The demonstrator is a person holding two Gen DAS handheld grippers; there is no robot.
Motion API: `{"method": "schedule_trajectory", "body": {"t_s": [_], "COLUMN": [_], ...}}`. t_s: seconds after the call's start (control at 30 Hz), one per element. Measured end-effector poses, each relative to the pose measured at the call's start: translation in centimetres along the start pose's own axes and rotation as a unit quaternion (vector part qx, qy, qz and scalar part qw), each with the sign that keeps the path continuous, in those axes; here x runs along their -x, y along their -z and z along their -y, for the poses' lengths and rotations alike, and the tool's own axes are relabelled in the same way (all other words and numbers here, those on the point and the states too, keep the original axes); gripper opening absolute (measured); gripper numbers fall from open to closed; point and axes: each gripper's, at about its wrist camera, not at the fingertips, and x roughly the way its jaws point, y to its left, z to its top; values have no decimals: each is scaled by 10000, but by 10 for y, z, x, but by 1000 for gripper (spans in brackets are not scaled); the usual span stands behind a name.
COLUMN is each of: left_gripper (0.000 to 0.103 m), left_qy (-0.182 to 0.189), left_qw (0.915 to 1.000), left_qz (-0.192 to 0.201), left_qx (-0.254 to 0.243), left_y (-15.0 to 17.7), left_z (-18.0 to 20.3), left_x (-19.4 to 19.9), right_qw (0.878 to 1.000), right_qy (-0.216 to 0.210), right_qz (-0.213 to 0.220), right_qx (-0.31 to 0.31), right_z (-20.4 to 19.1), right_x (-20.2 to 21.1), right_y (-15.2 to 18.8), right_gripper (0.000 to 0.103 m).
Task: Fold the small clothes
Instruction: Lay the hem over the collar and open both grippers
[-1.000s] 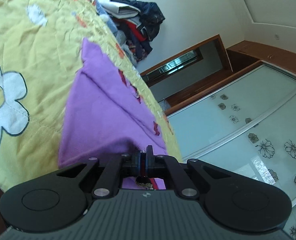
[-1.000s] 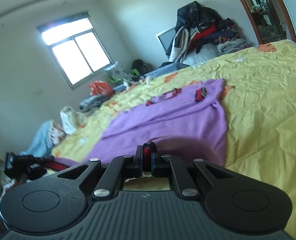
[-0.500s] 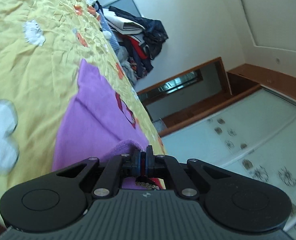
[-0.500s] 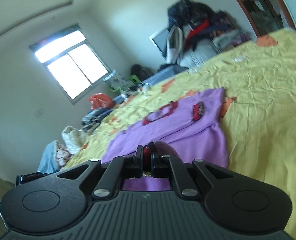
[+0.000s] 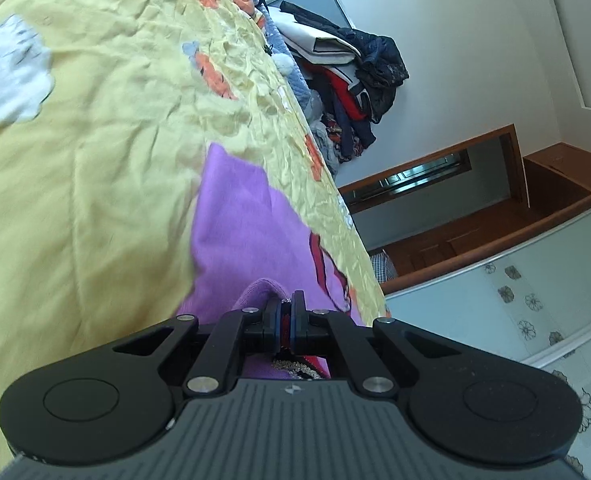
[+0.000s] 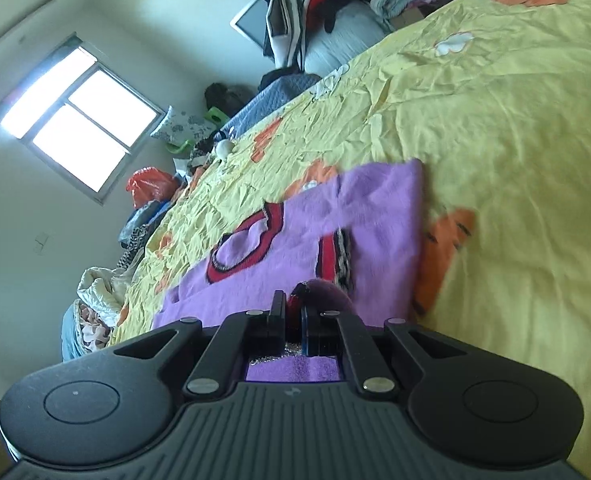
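A small purple sweater [image 6: 367,220] with red and black trim at neck and cuff lies on the yellow bedspread [image 6: 515,128]. Its near hem is lifted off the bed. In the right wrist view my right gripper [image 6: 293,312] is shut on a bunched bit of that hem, red trim showing between the fingers. In the left wrist view the same purple sweater [image 5: 243,232] runs away from my left gripper [image 5: 284,318], which is shut on another fold of the hem. The cloth under both grippers is hidden.
A heap of dark, red and white clothes [image 5: 351,76] sits at the far end of the bed. More clothes and a red bag [image 6: 151,184] lie along the bed's window side. A glass wardrobe door [image 5: 515,288] and wooden door frame [image 5: 435,176] stand beyond the bed edge.
Both grippers have carried the hem forward over the sweater towards its neck. The views have tilted and closed in on the neckline and cuff. Both stay shut on the cloth.
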Motion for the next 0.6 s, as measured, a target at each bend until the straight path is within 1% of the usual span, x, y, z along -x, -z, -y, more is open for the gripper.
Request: {"method": "schedule_trajectory", "body": {"t_s": [0.1, 0.2, 0.3, 0.37, 0.47, 0.6], "left_gripper": [3, 3, 3, 3, 3, 3], "left_qy": [-47, -68, -85, -161, -241, -328], "left_qw": [10000, 10000, 9999, 9998, 9996, 9993], "left_qz": [10, 12, -3, -47, -122, -166], "left_qx": [-11, 3, -84, -98, -21, -24], "left_y": [-14, -26, -38, -46, -56, -62], "left_z": [1, 2, 6, 6, 0, -4], "left_x": [-12, -23, -34, -43, -57, -70], "right_qw": [9999, 9997, 9995, 9992, 9986, 9989], "right_qy": [64, 114, 163, 237, 346, 292], "right_qz": [-154, -209, -251, -322, -391, -330], "right_qx": [-47, -47, -66, -32, -74, -170], "right_z": [3, 5, 10, 15, 23, 27], "right_x": [-20, -33, -44, -55, -69, -75], "right_y": [-16, -30, -44, -53, -60, -65], "right_gripper": [7, 7, 7, 7, 7, 7]}}
